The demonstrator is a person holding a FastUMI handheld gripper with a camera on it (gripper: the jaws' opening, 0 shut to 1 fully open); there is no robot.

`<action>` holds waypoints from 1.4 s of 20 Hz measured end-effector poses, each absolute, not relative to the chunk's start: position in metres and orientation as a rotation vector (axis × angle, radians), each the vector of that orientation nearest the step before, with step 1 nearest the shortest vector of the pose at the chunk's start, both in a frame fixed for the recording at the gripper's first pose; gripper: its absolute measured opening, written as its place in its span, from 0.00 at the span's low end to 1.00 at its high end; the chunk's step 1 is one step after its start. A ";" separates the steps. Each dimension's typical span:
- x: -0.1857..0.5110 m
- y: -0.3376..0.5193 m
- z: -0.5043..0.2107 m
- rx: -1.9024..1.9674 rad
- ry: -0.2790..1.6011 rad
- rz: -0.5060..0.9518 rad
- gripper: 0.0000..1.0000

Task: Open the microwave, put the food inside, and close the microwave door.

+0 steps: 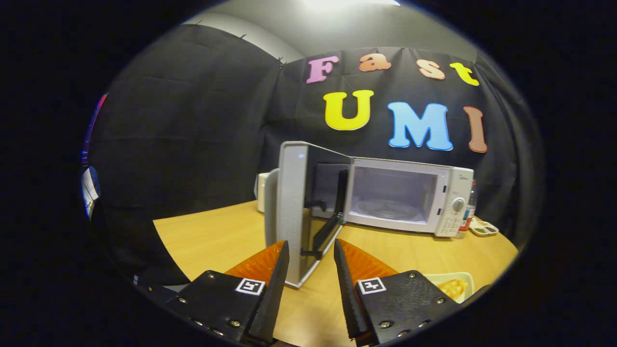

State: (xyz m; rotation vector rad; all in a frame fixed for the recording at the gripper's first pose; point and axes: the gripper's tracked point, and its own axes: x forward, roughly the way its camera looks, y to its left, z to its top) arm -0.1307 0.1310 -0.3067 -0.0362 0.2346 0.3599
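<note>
the microwave (409, 197) sits on the wooden table (207, 241) with its door (301, 212) swung wide open, showing the glass turntable (388, 209) inside. the gripper (311, 253) is spread wide with nothing held, the door's free edge standing between its fingertips. the food (454, 287) lies on a plate (465, 278) just beside the right finger.

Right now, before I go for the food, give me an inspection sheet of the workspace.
Surface: wooden table, bare in front of the microwave.
Job's things: microwave with door swung wide open, cavity empty, turntable in place; food on a plate beside the right finger.
Clutter: bottle and small tray right of the microwave; white container behind the door.
Grippers: gripper open, door edge just ahead between its fingers, not touching.
Cables: nothing seen.
Surroundings: black cloth wall.
</note>
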 end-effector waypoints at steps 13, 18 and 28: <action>-0.122 -0.048 -0.386 -0.059 0.522 0.098 0.94; -0.116 -0.061 -0.418 -0.087 0.607 0.058 0.94; -0.115 -0.063 -0.408 0.040 0.625 0.084 0.77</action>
